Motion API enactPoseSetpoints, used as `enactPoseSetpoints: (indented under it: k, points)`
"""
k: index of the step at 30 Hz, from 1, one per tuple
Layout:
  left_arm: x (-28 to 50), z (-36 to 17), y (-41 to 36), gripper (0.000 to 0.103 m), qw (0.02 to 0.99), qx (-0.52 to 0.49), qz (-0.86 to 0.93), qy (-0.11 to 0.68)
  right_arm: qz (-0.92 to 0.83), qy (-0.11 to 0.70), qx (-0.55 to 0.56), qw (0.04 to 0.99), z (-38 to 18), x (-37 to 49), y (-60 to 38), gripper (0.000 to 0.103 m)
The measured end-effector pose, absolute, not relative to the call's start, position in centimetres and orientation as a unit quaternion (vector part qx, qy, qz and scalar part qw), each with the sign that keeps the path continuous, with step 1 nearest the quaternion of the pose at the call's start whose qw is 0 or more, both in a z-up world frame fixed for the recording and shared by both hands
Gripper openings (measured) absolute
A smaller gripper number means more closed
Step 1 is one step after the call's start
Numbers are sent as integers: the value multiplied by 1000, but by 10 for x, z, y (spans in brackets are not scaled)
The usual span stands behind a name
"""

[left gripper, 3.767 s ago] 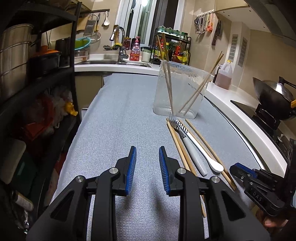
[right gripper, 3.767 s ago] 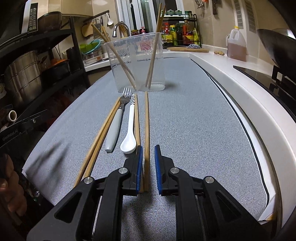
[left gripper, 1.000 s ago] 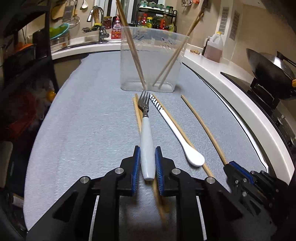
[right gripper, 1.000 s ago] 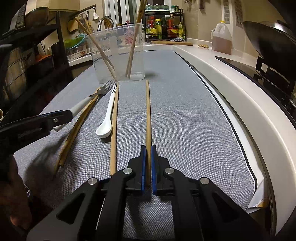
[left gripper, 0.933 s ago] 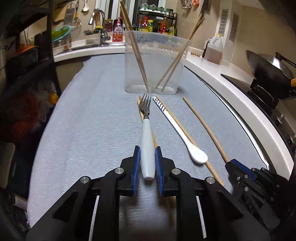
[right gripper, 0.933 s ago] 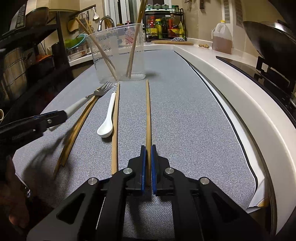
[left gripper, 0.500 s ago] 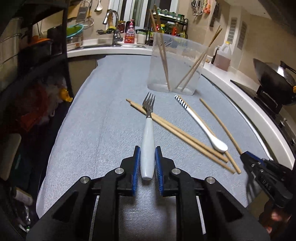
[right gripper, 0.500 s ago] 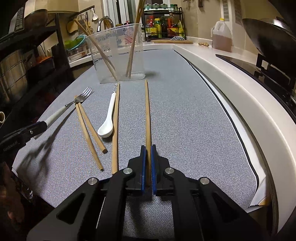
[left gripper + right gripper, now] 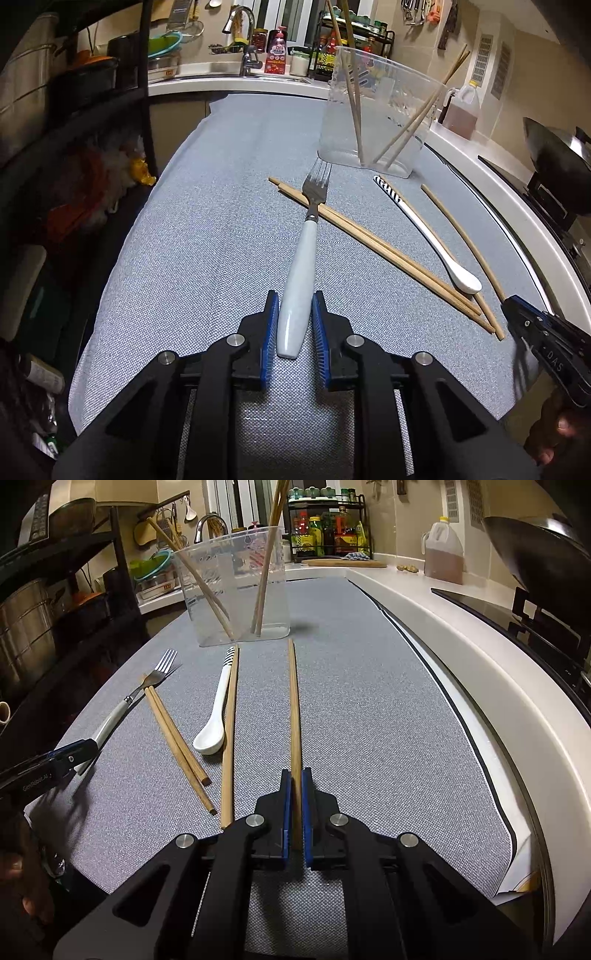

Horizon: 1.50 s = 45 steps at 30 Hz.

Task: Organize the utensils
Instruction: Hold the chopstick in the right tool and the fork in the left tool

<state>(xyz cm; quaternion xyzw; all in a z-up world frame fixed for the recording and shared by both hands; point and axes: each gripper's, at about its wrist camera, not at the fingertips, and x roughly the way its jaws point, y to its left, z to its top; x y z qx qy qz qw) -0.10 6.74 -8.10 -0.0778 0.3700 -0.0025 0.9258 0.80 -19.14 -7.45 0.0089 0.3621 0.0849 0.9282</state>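
Left claw (image 9: 294, 325): clamped on the fork (image 9: 300, 266) handle — tines toward 12 o'clock.
Right claw (image 9: 295, 801): gripping a chopstick (image 9: 294, 716) — tip at 12, near the clear container (image 9: 236, 590).

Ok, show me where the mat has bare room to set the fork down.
Bare mat lies left of the fork, out to the mat's left edge. More lies between the held chopstick and the white counter. Between fork and spoon it is crowded with chopsticks.

A grey mat (image 9: 221, 229) carries a clear container (image 9: 376, 122), paired chopsticks (image 9: 373, 242), a white spoon (image 9: 432, 240) and a single chopstick (image 9: 229, 731).
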Motion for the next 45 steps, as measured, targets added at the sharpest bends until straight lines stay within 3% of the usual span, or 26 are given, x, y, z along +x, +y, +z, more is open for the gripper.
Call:
enactPoseSetpoints:
  k: [8,14,45]
  points:
    - [-1,-82,64,20,929,-66,1,365,85,359,6,929,-75,7,-190,6]
    - [0,-82,54,31,932,-38,1,360,83,358,-1,930,-75,6,-187,6]
    - [7,-82,49,31,938,-22,12,347,78,348,-26,934,-75,3,-183,6]
